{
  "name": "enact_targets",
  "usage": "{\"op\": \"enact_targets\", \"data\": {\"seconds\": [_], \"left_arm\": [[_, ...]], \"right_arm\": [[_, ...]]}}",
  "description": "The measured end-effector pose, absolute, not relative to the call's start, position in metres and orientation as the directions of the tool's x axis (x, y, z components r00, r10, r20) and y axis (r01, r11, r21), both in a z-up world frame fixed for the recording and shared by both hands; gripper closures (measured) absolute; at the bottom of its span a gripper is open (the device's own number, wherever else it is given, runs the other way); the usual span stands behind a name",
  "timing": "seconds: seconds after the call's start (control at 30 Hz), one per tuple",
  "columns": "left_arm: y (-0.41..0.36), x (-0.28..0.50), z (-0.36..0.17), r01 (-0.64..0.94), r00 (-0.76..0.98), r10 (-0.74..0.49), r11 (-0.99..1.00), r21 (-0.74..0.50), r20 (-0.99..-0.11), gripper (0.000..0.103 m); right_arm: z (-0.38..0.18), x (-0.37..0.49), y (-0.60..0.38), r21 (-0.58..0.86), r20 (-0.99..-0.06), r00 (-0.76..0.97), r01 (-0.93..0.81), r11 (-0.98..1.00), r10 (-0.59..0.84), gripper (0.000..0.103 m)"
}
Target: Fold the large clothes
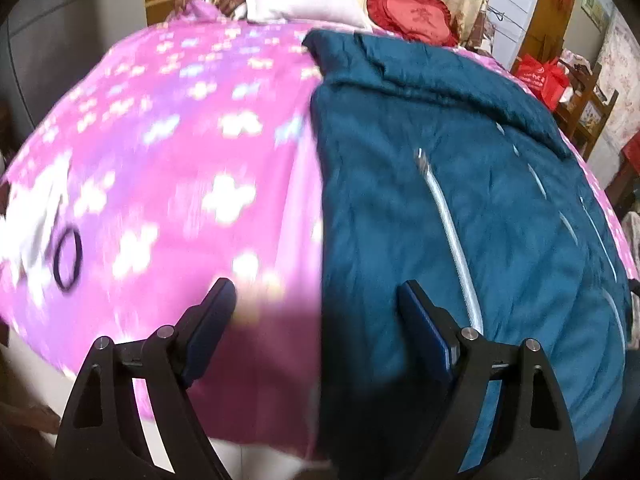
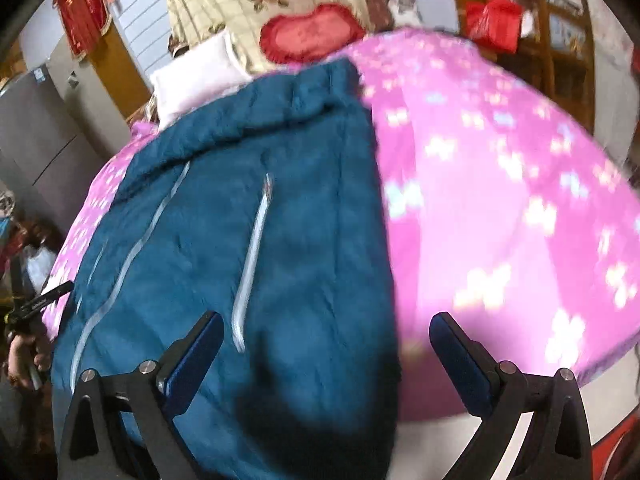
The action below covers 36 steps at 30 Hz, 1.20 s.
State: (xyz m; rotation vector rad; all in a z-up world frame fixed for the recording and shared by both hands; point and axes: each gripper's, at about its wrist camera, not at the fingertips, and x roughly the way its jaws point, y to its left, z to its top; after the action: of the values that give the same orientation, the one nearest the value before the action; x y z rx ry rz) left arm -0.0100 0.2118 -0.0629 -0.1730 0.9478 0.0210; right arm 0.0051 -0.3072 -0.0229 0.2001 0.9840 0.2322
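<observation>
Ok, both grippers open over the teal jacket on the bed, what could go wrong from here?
1. The left gripper straddles the edge of the teal padded jacket; closing there may pinch the pink flowered bedspread too.
2. The right gripper straddles the jacket's other edge, so likely the same.
3. The black hair tie lying on the bedspread could get swept into a fold.

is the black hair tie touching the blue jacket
Apart. The left wrist view shows the hair tie lying on the pink bedspread, well left of the jacket.
</observation>
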Motion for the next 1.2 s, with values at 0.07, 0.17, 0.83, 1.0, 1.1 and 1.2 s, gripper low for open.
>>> {"op": "enact_targets", "data": {"seconds": [0.07, 0.17, 0.83, 1.0, 1.1, 1.2], "left_arm": [[0.212, -0.023, -0.061, -0.088, 0.611, -0.067, 0.985, -0.152, -0.789, 0.019], [0.210, -0.031, -0.062, -0.077, 0.610, -0.106, 0.978, -0.192, -0.786, 0.019], [0.195, -0.095, -0.072, 0.069, 0.559, -0.219, 0.973, -0.218, -0.800, 0.019], [0.187, -0.102, -0.085, 0.099, 0.516, -0.300, 0.951, -0.292, -0.802, 0.024], [0.190, -0.093, -0.089, 0.098, 0.502, -0.364, 0.925, -0.367, -0.784, 0.038], [0.185, -0.087, -0.085, 0.105, 0.491, -0.408, 0.905, -0.413, -0.770, 0.061]], "right_arm": [[-0.033, -0.001, -0.306, 0.234, -0.801, 0.541, -0.110, 0.966, 0.256, 0.000], [-0.036, -0.010, -0.304, 0.234, -0.763, 0.595, -0.115, 0.966, 0.255, 0.000], [-0.057, -0.055, -0.301, 0.412, -0.690, 0.580, -0.177, 0.894, 0.433, 0.013], [-0.066, -0.052, -0.302, 0.450, -0.687, 0.563, -0.166, 0.877, 0.459, 0.016], [-0.067, -0.052, -0.304, 0.473, -0.677, 0.556, -0.171, 0.864, 0.481, 0.026], [-0.061, -0.056, -0.302, 0.479, -0.672, 0.542, -0.202, 0.854, 0.505, 0.046]]}}
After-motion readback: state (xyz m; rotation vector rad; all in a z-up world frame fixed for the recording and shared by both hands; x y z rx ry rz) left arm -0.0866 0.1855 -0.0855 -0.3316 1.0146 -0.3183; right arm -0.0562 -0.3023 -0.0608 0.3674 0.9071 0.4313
